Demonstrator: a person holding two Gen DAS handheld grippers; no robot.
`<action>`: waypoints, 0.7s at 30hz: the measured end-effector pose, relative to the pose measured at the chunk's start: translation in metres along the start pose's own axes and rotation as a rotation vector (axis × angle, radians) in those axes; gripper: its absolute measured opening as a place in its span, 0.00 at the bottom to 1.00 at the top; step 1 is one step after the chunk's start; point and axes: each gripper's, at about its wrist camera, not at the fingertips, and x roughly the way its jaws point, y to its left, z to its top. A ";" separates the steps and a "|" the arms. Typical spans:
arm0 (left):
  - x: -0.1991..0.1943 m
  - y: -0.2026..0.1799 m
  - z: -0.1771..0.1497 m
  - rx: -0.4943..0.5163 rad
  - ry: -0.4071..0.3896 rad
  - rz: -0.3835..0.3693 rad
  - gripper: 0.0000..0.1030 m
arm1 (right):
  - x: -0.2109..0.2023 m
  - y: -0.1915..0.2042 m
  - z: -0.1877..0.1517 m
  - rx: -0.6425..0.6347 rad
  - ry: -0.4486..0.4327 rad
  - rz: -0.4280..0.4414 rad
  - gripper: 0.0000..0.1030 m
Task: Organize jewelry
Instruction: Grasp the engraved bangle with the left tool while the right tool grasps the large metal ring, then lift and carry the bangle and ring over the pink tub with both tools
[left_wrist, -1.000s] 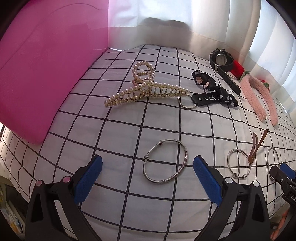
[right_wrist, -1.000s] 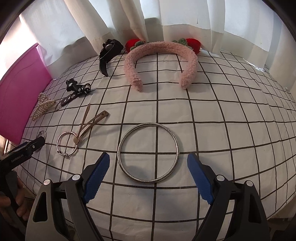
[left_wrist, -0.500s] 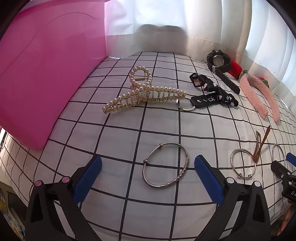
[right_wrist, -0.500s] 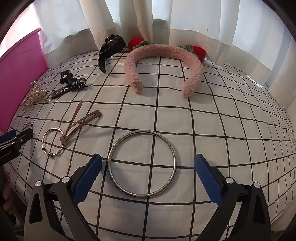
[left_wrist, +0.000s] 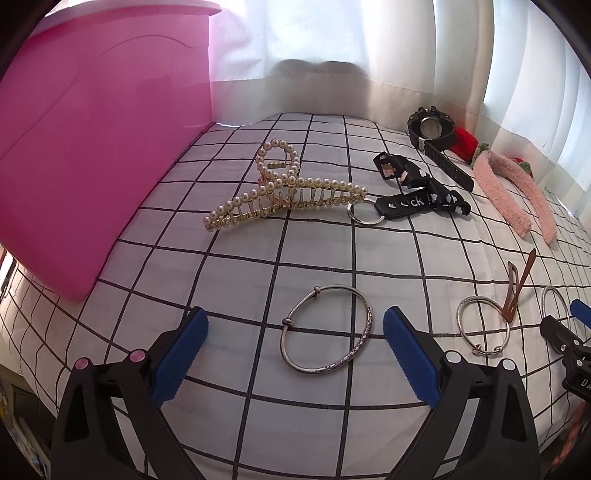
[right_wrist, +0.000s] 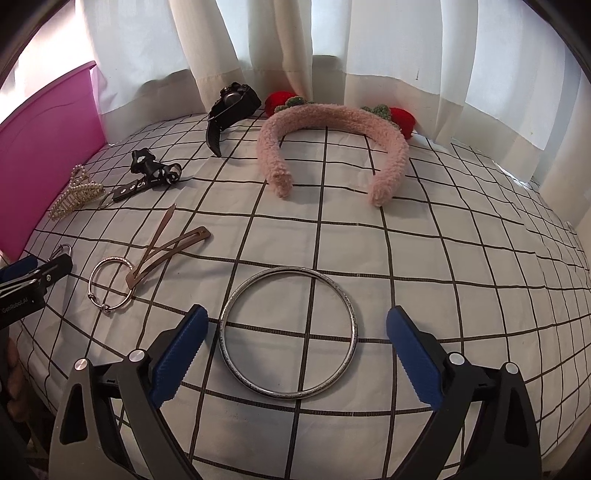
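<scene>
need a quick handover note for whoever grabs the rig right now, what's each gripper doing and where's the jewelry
Left gripper: open, empty, fingers either side of the thin silver bangle on the checked cloth.
Right gripper: open, empty, lined up on the large silver ring bangle.
Between them: small silver hoop with the brown hair clip overlapping it.
Further back: pearl claw clip, black keyring strap, black watch, pink headband.
Pink box stands at the left.
Done: nothing visibly sorted. Left: every piece.
</scene>
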 end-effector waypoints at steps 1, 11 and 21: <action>-0.001 -0.002 0.000 0.007 -0.005 -0.004 0.80 | -0.001 0.000 0.000 -0.004 -0.002 0.004 0.89; -0.011 -0.019 -0.001 0.090 -0.034 -0.025 0.45 | -0.005 0.005 0.000 -0.022 -0.028 0.019 0.69; -0.014 -0.013 0.002 0.059 -0.021 -0.034 0.45 | -0.010 0.003 -0.001 -0.002 -0.034 0.029 0.69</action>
